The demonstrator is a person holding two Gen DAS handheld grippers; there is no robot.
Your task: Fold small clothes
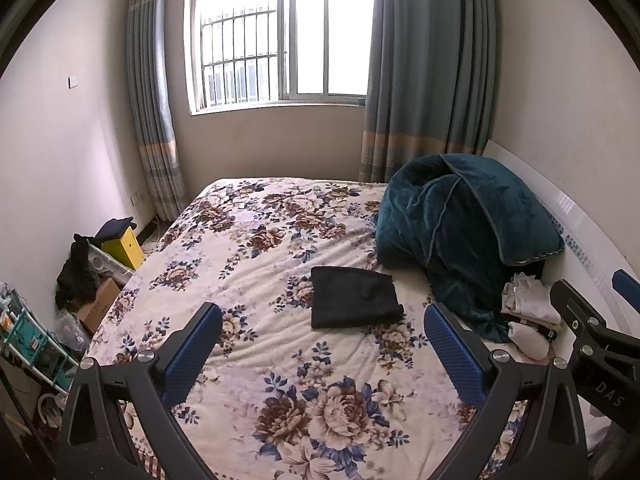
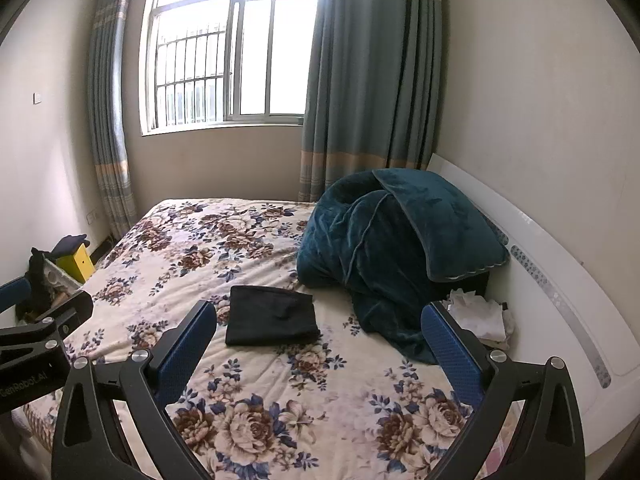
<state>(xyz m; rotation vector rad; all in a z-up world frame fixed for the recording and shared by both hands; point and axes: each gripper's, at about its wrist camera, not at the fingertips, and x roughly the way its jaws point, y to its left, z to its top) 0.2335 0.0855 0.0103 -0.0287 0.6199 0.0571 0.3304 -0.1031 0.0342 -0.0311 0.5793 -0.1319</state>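
So both claws were just hanging above the bed [image 1: 248,248] with nothing in them: the left gripper [image 1: 324,356] had its blue pads spread wide, and the right gripper [image 2: 320,356] was spread wide too. The folded black garment [image 1: 354,298] lay flat on the floral sheet, ahead of both grippers and well apart from the fingertips, just beside the crumpled teal blanket [image 1: 456,240]. A small heap of pale clothes [image 2: 480,316] sat near the white headboard [image 2: 560,280], right of the blanket.
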